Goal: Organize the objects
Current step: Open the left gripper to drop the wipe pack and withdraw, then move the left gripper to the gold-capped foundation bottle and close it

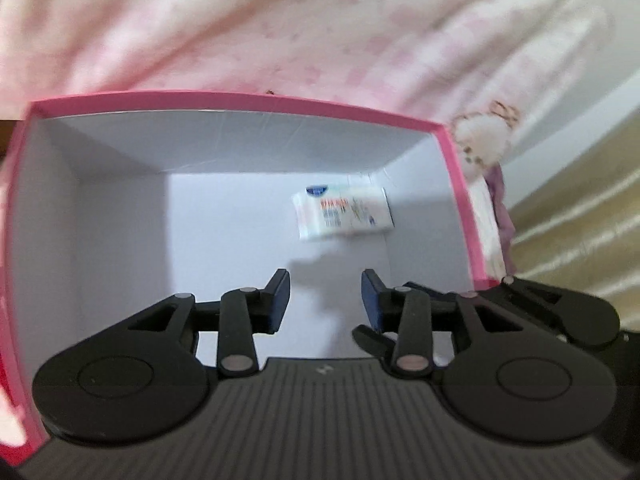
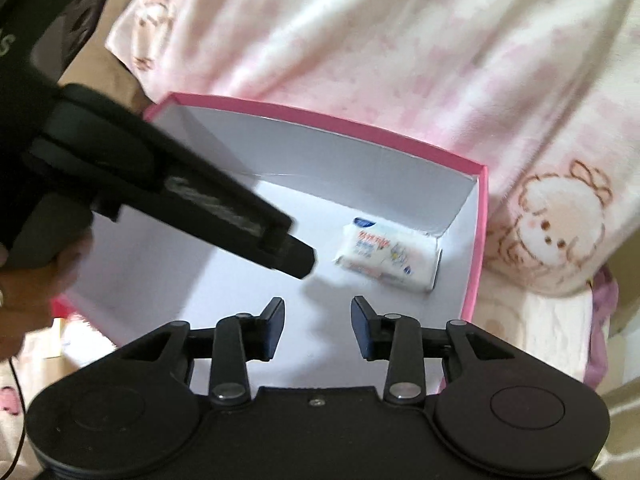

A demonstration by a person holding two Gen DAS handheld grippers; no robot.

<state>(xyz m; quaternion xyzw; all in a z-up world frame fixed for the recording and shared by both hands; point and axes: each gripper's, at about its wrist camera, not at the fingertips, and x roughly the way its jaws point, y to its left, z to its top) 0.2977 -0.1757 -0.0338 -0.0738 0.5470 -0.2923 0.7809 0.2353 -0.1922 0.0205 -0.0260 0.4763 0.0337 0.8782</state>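
Note:
A pink box (image 1: 240, 98) with white inner walls lies open below both grippers. One small white tissue pack (image 1: 344, 212) with red and blue print lies on the box floor near the far right corner. My left gripper (image 1: 326, 280) hangs over the box interior, open, with only the white floor between its fingers. In the right wrist view the same box (image 2: 320, 118) and tissue pack (image 2: 386, 258) show. My right gripper (image 2: 318, 306) is open and holds nothing, near the box's front edge. The left gripper (image 2: 298, 258) reaches in from the left, short of the pack.
A pink-and-white blanket with cartoon animals (image 2: 400, 40) lies behind and beside the box. A beige striped surface (image 1: 580, 220) shows at the right. A hand (image 2: 24, 292) holds the left gripper at the left edge. Something dark (image 2: 60, 0) fills the top left corner.

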